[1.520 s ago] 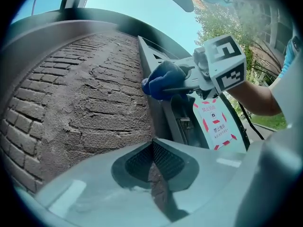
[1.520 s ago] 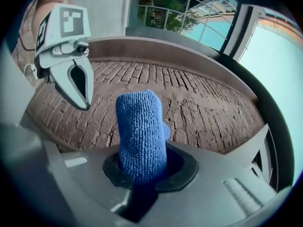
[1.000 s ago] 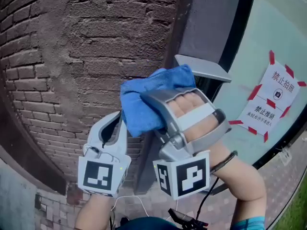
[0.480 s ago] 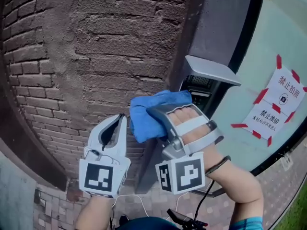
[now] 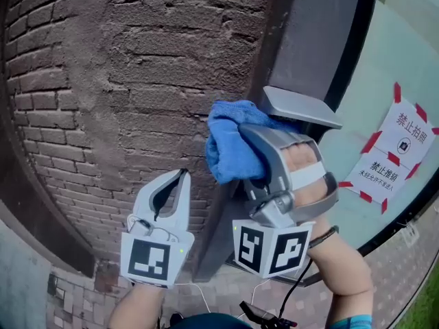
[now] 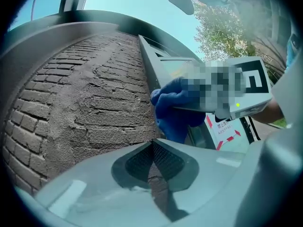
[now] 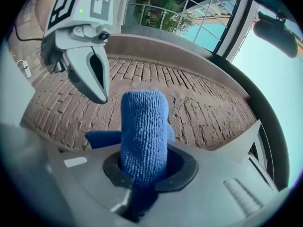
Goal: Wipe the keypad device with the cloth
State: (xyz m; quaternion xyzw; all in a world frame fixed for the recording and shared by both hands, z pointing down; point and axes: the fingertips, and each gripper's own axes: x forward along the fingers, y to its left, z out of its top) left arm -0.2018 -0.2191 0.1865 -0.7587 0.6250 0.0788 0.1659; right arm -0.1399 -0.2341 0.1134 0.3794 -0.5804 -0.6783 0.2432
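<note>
Right gripper holds the blue cloth at the keypad device.

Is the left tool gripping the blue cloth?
No, the left tool is shut on nothing; the blue terry cloth sits clamped in the right tool.

What carries everything here stands upright in front of me. A rough brick wall fills the left, and a dark metal post stands just beside it on the right. The keypad device, of which I see only its grey hood, juts out from that post. My blue cloth sits against the post just under the hood's left end. Right of the post is a glass pane with a white notice held on by red tape strips
</note>
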